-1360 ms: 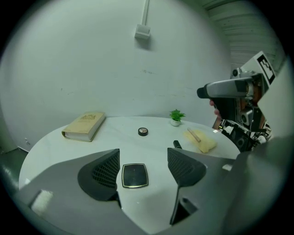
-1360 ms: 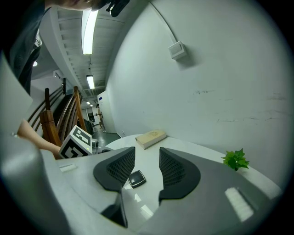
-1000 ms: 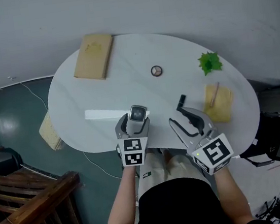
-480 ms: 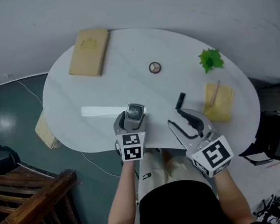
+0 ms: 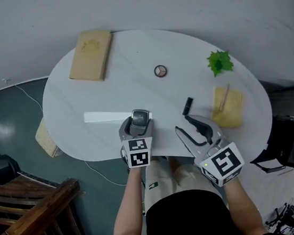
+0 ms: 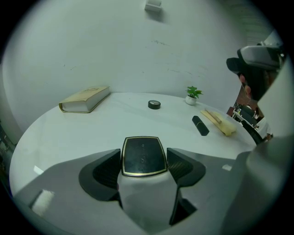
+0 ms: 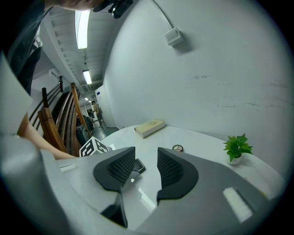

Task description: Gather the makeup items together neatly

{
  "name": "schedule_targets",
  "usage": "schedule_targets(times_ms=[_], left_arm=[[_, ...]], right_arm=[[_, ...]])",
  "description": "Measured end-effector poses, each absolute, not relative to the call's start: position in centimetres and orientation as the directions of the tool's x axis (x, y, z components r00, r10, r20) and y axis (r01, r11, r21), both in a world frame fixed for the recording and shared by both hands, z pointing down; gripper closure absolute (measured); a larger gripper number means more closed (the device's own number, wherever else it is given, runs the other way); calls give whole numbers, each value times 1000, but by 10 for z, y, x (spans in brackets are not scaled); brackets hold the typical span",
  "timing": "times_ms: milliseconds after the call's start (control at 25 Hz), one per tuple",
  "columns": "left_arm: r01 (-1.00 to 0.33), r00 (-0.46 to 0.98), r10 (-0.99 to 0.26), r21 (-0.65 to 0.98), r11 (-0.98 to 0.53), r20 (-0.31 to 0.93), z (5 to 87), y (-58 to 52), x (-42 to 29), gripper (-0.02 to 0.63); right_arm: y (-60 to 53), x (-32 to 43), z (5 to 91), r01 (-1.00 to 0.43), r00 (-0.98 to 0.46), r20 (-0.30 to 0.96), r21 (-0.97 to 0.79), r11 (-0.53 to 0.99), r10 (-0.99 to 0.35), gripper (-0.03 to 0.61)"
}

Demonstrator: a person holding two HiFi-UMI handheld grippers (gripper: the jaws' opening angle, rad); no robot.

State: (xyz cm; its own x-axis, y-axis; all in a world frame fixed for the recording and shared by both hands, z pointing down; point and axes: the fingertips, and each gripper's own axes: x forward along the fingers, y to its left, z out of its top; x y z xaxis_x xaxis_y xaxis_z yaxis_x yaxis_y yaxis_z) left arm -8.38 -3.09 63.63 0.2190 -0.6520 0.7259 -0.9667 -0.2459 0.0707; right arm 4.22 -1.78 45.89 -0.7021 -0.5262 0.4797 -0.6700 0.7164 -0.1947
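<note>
On one white table [image 5: 129,63], from the left, are counted one tan book [image 5: 90,56], one white strip [image 5: 106,116], one bottle [image 6: 143,156], one round compact [image 5: 160,71], one black tube [image 5: 187,105], one plant [image 5: 219,63] and one yellow cloth [image 5: 229,109]. The bottle, frosted white with a gold-edged black cap, is clamped at the table's near edge by the left gripper [image 5: 137,125], whose jaws have just been closing. The right gripper [image 5: 183,124] is held apart and empty.

A book [image 5: 90,56], round compact [image 5: 160,71], plant [image 5: 220,62] and black tube [image 5: 187,105] sit on the table [image 5: 132,89].
</note>
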Motion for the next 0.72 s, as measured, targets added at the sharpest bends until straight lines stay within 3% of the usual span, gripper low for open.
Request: schedule_targets(times_ms=[720], left_arm=[[-974, 211, -657, 102, -201, 724, 632, -45, -87, 324]], right_arm=[[-21, 44, 459, -700, -675, 493, -194, 687, -548, 426]])
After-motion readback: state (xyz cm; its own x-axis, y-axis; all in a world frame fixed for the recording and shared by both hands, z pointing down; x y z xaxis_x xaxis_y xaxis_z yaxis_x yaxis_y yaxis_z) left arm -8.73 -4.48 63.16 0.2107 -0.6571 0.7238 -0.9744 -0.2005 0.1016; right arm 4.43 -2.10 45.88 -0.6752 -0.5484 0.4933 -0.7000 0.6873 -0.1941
